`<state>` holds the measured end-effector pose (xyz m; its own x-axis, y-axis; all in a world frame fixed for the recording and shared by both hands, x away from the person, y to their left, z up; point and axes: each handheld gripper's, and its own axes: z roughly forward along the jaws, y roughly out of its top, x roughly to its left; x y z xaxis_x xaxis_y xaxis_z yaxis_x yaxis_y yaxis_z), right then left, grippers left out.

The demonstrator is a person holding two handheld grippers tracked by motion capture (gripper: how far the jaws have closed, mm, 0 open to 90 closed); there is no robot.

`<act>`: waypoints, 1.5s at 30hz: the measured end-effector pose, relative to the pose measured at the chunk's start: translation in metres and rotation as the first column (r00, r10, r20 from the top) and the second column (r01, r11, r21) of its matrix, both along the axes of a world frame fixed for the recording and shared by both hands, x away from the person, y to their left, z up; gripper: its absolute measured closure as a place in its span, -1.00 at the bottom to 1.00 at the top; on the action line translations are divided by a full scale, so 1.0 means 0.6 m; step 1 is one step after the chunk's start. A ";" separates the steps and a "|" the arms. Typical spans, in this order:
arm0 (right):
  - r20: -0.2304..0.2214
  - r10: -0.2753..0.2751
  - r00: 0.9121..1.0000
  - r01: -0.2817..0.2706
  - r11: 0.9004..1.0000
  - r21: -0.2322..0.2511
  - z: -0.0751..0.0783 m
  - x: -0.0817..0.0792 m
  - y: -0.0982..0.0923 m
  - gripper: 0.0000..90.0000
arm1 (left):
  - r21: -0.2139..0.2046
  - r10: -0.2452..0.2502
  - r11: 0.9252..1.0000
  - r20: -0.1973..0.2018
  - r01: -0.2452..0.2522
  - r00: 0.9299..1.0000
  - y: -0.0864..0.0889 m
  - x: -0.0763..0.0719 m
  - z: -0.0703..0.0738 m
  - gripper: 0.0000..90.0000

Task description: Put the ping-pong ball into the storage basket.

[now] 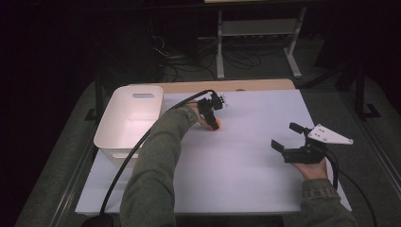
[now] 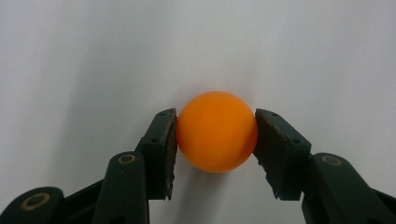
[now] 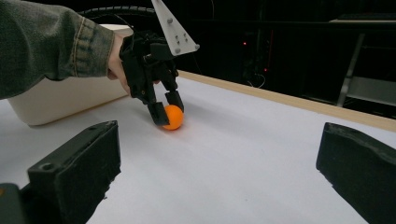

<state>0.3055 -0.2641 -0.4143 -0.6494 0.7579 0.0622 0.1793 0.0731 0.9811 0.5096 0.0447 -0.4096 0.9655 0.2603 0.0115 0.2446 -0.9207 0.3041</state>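
An orange ball (image 2: 216, 131) rests on the white table top (image 1: 246, 142). My left gripper (image 2: 215, 135) points down at it, and both black pads press on the ball's sides, so it is shut on the ball. In the high view the ball (image 1: 215, 126) peeks out under the left gripper (image 1: 211, 119), just right of the white bin. The right gripper view shows the same grip on the ball (image 3: 173, 116) from the side. My right gripper (image 1: 285, 136) hovers near the table's right side, jaws wide apart, with nothing between them.
A white plastic bin (image 1: 130, 118) with handle cut-outs stands at the table's left, seemingly empty. A wooden strip (image 1: 227, 86) runs along the far edge. A metal shelf frame (image 1: 257, 38) and cables lie on the dark floor beyond.
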 end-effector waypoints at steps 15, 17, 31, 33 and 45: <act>-0.005 0.008 1.000 -0.008 1.000 -0.011 -0.002 0.002 0.004 -1.00 | 0.019 0.028 0.999 0.014 -0.028 1.000 -0.003 -0.004 0.016 0.13; -0.007 0.008 1.000 -0.008 1.000 -0.012 -0.002 0.001 0.005 -1.00 | 0.026 0.029 0.999 0.019 -0.029 0.999 -0.003 -0.005 0.019 0.13; -0.009 0.021 1.000 -0.022 1.000 -0.019 -0.004 0.004 0.010 -1.00 | 0.005 0.025 1.000 0.066 -0.025 0.998 -0.014 -0.026 0.058 0.13; -0.011 0.023 1.000 -0.024 0.999 -0.023 -0.004 0.004 0.012 -1.00 | -0.001 0.027 1.000 0.064 -0.027 0.998 -0.013 -0.028 0.063 0.13; -0.018 0.025 1.000 -0.026 0.999 -0.026 -0.006 0.006 0.014 -1.00 | -0.014 0.045 0.999 0.086 -0.044 0.995 0.013 -0.037 0.106 0.13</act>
